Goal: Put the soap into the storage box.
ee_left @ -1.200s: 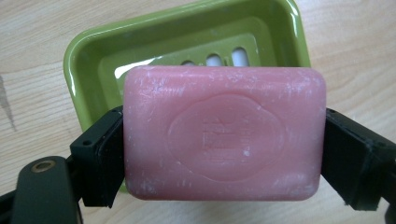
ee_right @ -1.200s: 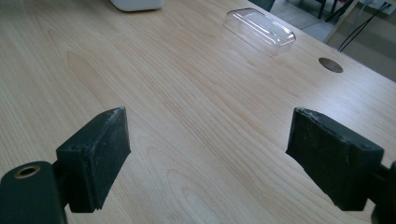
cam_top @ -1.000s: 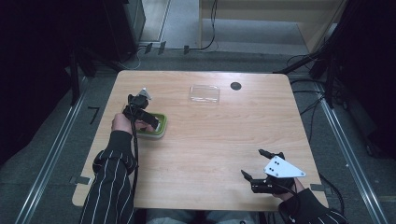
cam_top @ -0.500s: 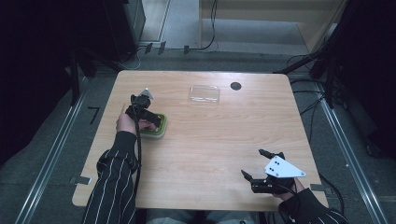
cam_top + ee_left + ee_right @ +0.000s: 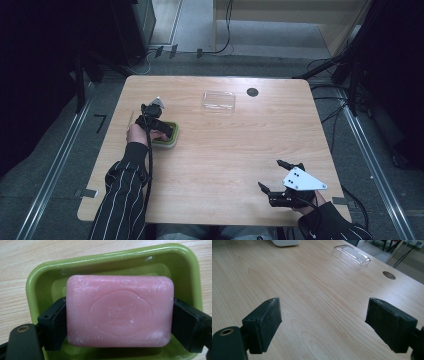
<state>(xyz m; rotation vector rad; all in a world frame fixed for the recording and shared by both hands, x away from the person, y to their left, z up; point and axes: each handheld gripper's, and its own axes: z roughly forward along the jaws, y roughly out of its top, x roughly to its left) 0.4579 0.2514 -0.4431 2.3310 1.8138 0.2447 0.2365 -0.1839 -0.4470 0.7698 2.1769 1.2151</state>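
Left gripper view: pink soap bar (image 5: 120,311), centre of frame, carries an embossed oval seal on its top face. Inside the seal, raised characters, worn and shallow — not legible; cannot tell script or brand.

High view: grey three-cornered plate (image 5: 303,180) at lower right shows small dark dots, no lettering to read. Round dark disc (image 5: 252,92) on the bench at upper centre, unmarked at this size.

Right gripper view: clear plastic lid (image 5: 351,257), upper centre, no label visible.

No readable text anywhere.
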